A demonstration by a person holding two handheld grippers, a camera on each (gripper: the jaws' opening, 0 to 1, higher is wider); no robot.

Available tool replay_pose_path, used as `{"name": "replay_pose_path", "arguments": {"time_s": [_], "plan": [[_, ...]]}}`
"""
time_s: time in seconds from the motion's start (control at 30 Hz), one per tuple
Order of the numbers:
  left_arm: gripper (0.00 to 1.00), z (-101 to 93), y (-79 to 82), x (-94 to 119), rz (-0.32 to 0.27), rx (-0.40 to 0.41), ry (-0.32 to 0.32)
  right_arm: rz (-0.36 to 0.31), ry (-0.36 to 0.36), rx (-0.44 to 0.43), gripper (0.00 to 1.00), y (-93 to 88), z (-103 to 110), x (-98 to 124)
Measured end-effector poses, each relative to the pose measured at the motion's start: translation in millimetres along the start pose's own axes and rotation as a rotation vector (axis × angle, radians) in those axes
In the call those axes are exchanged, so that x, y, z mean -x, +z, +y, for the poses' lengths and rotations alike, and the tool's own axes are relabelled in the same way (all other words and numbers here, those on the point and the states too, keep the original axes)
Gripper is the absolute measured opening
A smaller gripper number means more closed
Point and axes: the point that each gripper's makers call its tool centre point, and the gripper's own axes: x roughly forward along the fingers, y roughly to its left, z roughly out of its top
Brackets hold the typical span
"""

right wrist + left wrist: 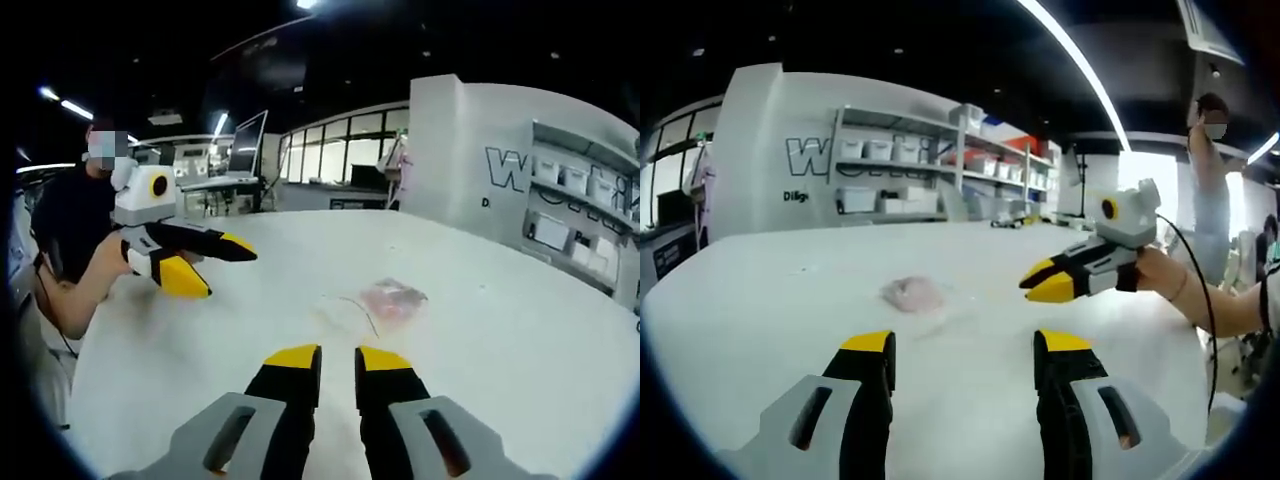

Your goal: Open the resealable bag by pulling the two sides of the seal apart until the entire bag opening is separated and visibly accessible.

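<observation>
In the left gripper view we find the resealable bag [913, 293] lying flat on the white bench [760, 300], with pink contents showing through it. The left gripper [965, 345] hangs just short of the bag, its fingers [872, 345] spread wide and holding nothing. The right gripper [1050, 280] enters to the right of the bag, held by a person's hand [1152, 270], clear of the bag and above the bench; its fingers stand slightly parted and empty. Behind the bag stands a shelving unit [940, 160] with white bins.

In the right gripper view we see the bag [393, 298] ahead of the right gripper [338, 362], whose fingers [293, 360] are a little apart and grasp nothing. The left gripper [215, 265] sits well left of the bag, fingers splayed, empty.
</observation>
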Motion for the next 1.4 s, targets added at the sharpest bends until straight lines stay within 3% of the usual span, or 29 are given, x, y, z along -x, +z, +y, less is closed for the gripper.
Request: {"name": "replay_pose_path", "arguments": {"time_s": [0.73, 1.17, 1.4], "plan": [[0.56, -1.6, 4.6, 4.8, -0.006, 0.007, 0.006, -0.011, -0.027, -0.011, 0.12, -0.4, 5.6, 10.8], [0.59, -5.0, -8.2, 13.1, 0.021, 0.009, 0.011, -0.019, -0.031, -0.022, 0.14, -4.6, 12.8, 17.3], [0.59, -1.6, -9.7, 23.9, 0.006, 0.016, 0.03, -0.029, -0.044, -0.015, 0.14, -5.1, 16.9, 22.9]]}}
